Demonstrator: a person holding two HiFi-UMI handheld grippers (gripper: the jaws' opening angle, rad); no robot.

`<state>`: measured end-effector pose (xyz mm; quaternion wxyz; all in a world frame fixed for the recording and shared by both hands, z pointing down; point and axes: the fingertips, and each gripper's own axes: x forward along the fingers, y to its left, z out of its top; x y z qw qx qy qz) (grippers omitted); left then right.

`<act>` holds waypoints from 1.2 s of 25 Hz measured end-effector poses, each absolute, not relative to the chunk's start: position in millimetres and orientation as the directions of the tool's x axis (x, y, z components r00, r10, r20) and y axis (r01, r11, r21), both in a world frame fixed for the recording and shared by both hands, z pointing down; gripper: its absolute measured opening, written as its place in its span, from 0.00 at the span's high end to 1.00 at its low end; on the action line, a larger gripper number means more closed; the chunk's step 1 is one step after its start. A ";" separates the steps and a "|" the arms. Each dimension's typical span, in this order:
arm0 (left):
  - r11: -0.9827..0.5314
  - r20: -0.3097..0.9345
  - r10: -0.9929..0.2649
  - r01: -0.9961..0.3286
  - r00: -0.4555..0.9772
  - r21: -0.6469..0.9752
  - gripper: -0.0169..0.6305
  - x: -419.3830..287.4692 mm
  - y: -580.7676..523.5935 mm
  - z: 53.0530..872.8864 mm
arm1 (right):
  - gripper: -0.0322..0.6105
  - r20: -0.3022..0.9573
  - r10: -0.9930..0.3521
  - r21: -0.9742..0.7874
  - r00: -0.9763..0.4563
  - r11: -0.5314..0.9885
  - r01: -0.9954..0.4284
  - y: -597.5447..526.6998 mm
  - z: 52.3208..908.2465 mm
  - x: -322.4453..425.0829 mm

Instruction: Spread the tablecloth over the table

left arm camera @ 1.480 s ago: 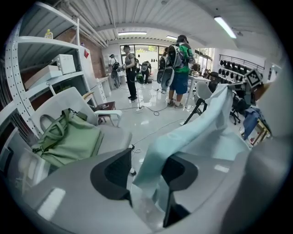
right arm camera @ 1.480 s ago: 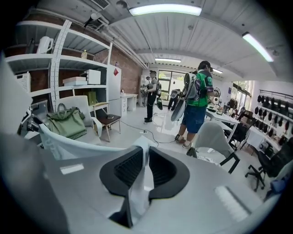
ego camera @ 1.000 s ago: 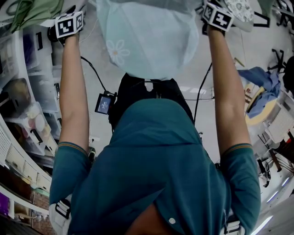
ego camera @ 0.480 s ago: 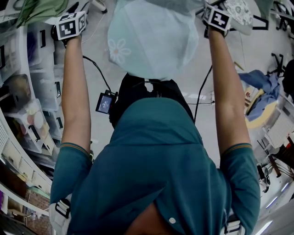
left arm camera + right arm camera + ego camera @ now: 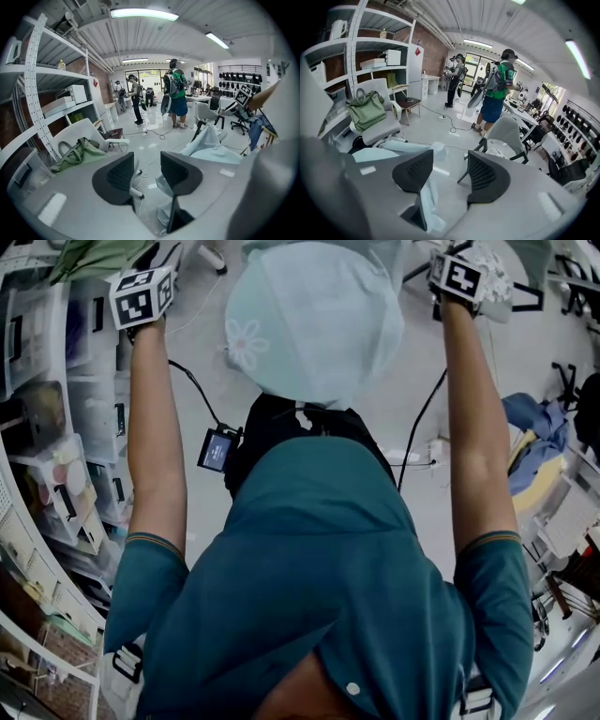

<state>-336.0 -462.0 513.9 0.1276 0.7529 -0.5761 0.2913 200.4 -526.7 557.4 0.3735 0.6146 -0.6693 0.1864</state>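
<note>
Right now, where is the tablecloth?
In the head view, the pale tablecloth lies at top centre, between the left gripper and the right gripper.

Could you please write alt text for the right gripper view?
The right gripper, its jaws just opened and holding nothing, points down with the pale tablecloth below at left. Beyond stand a grey chair and a person in green.

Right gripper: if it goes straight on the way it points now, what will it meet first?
The right gripper has just been opening, nothing between its jaws. Its line seems to reach bare floor first, beside the grey chair; the tablecloth lies lower left. Depth is unclear.
</note>
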 end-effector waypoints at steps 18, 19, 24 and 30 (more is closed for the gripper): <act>-0.353 0.292 -0.913 -0.910 0.284 -0.218 0.88 -277.6 -406.6 348.0 | 0.80 0.345 -0.870 -0.013 -0.352 0.371 -0.929 -469.8 371.4 121.2; -0.360 0.267 -0.916 -0.906 0.299 -0.224 0.89 -271.9 -401.3 336.0 | 0.83 0.313 -0.872 -0.012 -0.376 0.393 -0.920 -461.8 356.6 112.7; -0.412 0.138 -0.910 -0.889 0.391 -0.200 0.97 -238.0 -371.2 281.6 | 0.90 0.188 -0.843 0.013 -0.504 0.515 -0.857 -415.1 295.1 71.5; -0.495 0.011 -0.868 -0.864 0.496 -0.089 0.98 -210.3 -333.9 234.4 | 0.92 0.071 -0.747 0.038 -0.661 0.664 -0.746 -345.4 236.6 21.4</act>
